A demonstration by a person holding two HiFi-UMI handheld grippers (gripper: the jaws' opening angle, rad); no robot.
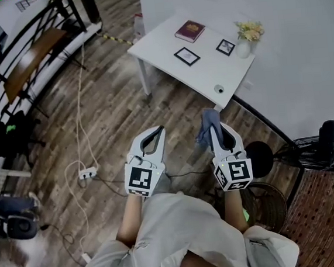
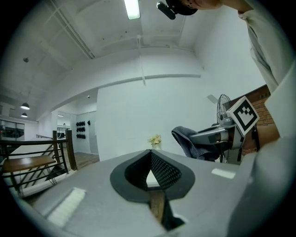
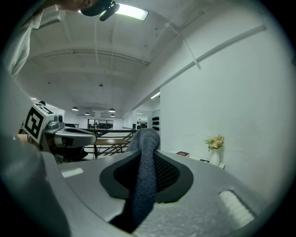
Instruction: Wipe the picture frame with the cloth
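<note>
Right gripper [image 3: 148, 150] is clamped on the cloth [image 3: 142, 185], which runs between its jaws and bunches past the tips. Left gripper [image 2: 151, 152] has its jaws together on nothing. I hold both over the wood floor, well apart from the white table [image 1: 164, 39], where the picture frame [image 1: 187, 56] lies flat near a second frame [image 1: 225, 47].
</note>
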